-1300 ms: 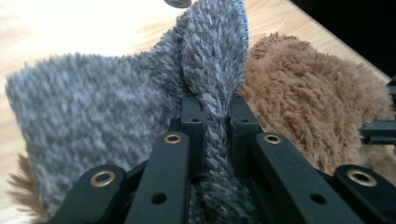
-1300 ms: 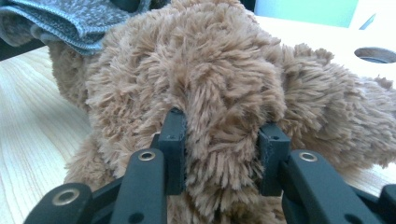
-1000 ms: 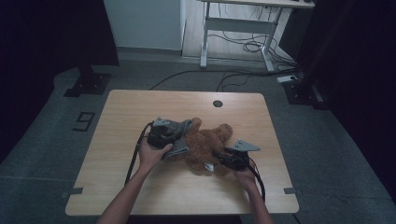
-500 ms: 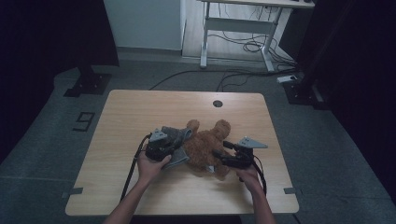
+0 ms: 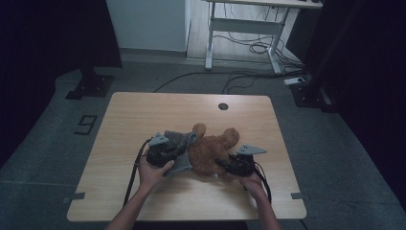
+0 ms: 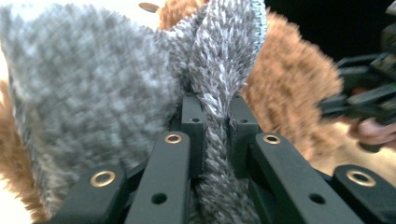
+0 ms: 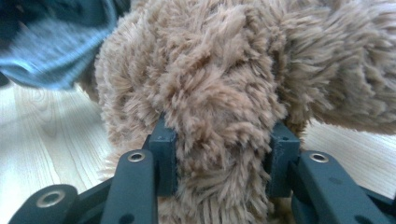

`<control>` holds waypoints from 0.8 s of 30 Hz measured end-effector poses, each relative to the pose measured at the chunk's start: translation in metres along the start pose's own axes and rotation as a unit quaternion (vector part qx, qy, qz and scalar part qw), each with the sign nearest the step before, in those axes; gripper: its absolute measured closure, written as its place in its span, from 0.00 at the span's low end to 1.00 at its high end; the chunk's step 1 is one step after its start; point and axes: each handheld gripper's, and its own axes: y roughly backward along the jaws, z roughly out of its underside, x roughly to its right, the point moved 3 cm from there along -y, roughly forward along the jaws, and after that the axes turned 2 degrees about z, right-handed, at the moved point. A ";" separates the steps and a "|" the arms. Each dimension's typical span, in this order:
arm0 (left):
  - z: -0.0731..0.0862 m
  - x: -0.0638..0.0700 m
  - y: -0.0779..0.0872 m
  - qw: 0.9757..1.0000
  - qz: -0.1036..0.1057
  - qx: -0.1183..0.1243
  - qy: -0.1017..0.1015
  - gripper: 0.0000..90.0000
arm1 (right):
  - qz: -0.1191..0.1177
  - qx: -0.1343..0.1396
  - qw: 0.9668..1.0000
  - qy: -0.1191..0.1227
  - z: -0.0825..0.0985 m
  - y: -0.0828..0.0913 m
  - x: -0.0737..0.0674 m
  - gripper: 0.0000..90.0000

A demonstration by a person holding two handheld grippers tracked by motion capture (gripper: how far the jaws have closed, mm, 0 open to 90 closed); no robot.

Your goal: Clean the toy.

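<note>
Item: brown plush teddy bear point(image 5: 210, 152), lying near the front middle of the light wooden tabletop point(image 5: 143, 115), with a grey knitted garment point(image 5: 179, 143) draped at its left side. Left hand-held gripper point(image 5: 178, 154): jaws pinched tight on a fold of the grey knitted garment point(image 6: 219, 93), bear fur just behind it. Right hand-held gripper point(image 5: 221, 163): jaws have just been closing and now press on a thick tuft of the bear's fur point(image 7: 219, 116), which fills the gap between them.
</note>
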 end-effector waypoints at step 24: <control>-0.044 0.051 -0.087 0.996 0.007 -0.072 -0.057 0.89 | 0.034 0.005 0.999 0.028 0.004 0.000 -0.005 0.68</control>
